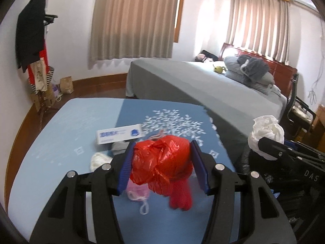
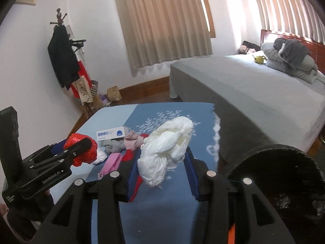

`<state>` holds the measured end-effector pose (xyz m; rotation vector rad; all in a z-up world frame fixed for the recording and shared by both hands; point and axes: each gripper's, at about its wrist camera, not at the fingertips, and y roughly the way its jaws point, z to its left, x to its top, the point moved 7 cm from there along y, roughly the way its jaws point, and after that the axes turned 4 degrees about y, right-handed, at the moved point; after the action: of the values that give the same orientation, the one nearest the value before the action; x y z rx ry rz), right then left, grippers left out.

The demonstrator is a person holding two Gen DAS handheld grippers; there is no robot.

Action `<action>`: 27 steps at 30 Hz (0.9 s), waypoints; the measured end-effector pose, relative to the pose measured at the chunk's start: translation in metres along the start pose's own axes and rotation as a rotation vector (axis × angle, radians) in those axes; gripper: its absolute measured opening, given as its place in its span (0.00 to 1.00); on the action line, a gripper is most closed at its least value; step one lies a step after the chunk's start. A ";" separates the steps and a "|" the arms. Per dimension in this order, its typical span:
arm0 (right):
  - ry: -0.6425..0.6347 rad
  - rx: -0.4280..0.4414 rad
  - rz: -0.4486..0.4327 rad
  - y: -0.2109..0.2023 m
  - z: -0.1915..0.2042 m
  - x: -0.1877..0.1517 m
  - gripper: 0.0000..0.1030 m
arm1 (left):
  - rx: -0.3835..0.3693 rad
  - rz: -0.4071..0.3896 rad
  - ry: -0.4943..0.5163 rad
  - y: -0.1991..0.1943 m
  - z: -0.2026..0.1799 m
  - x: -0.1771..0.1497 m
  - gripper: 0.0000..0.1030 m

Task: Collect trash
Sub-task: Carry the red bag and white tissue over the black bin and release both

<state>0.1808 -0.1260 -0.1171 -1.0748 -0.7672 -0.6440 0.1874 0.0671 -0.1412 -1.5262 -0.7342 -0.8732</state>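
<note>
Meanwhile, left gripper [image 1: 162, 162] jaws clamp a red bag [image 1: 162, 162], right gripper [image 2: 162, 158] jaws a white wad [image 2: 164, 148], beside the black bin [image 2: 280, 174].

Both wrist cams look fwd/down, close over blue table [image 1: 61, 126], sharing bed [image 2: 254, 85] & curtains [image 1: 134, 18].

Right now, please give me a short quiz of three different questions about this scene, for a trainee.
1. True or false: the left gripper holds a red plastic bag.
2. What does the right gripper hold: A) white crumpled paper, B) a sock, C) a box?
3. Fill in: the black bin stands on the ____ side of the right wrist view.

Key: 1 true; 2 A; 3 right.
</note>
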 end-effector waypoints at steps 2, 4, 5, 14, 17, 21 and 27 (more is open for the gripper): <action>0.010 -0.013 -0.010 -0.006 -0.008 0.002 0.41 | -0.023 -0.004 0.013 0.001 -0.014 0.003 0.51; 0.021 -0.028 -0.020 -0.014 -0.018 0.004 0.41 | -0.041 -0.007 0.025 0.002 -0.026 0.006 0.51; 0.025 -0.038 -0.025 -0.018 -0.023 0.004 0.41 | -0.050 -0.008 0.031 0.003 -0.031 0.007 0.51; 0.074 -0.134 -0.058 -0.050 -0.073 0.001 0.41 | -0.157 -0.018 0.084 0.009 -0.095 0.012 0.51; 0.091 -0.170 -0.061 -0.060 -0.092 -0.003 0.41 | -0.194 -0.020 0.101 0.012 -0.116 0.013 0.51; 0.111 -0.216 -0.063 -0.072 -0.114 -0.008 0.41 | -0.246 -0.020 0.125 0.016 -0.145 0.013 0.51; 0.142 -0.284 -0.065 -0.089 -0.145 -0.017 0.41 | -0.315 -0.019 0.164 0.022 -0.186 0.008 0.51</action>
<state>0.1353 -0.2909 -0.1242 -1.2508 -0.6002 -0.8951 0.1872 -0.1205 -0.1373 -1.6999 -0.5084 -1.1550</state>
